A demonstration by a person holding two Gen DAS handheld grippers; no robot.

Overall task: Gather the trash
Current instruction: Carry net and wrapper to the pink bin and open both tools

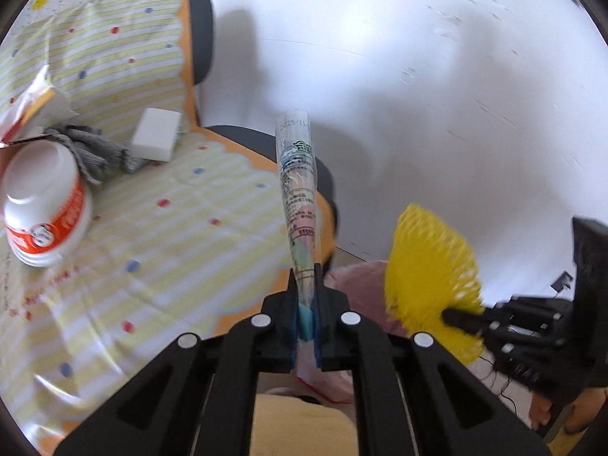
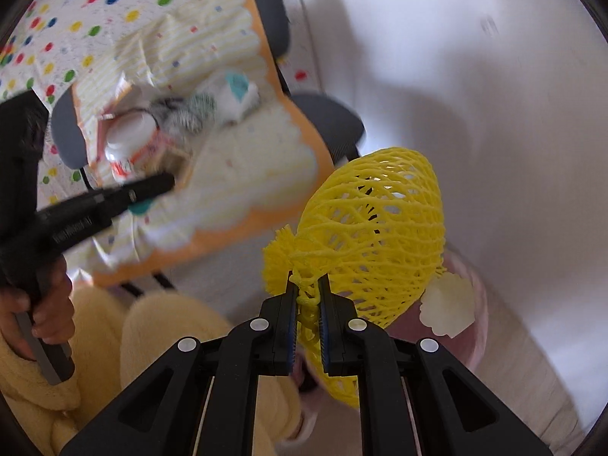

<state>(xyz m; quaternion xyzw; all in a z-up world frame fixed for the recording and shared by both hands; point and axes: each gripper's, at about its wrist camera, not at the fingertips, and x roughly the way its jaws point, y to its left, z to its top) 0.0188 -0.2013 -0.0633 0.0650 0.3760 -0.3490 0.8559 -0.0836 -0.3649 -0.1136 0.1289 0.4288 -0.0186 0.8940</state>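
- Your left gripper [image 1: 306, 315] is clamped on the bottom end of a printed plastic wrapper [image 1: 298, 193], which stands up from the jaws, off the chair.
- Your right gripper [image 2: 307, 304] is pinched tight on the knotted end of a yellow foam net [image 2: 374, 228], held above a pink bin [image 2: 475, 304].
- A white bottle [image 1: 45, 205], grey cloth [image 1: 91, 148] and white block [image 1: 155, 138] lie on the striped chair cover [image 1: 171, 228].

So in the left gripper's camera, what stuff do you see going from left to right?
White bottle with the red label → grey cloth → white block → printed plastic wrapper in the left gripper → yellow foam net → right gripper.
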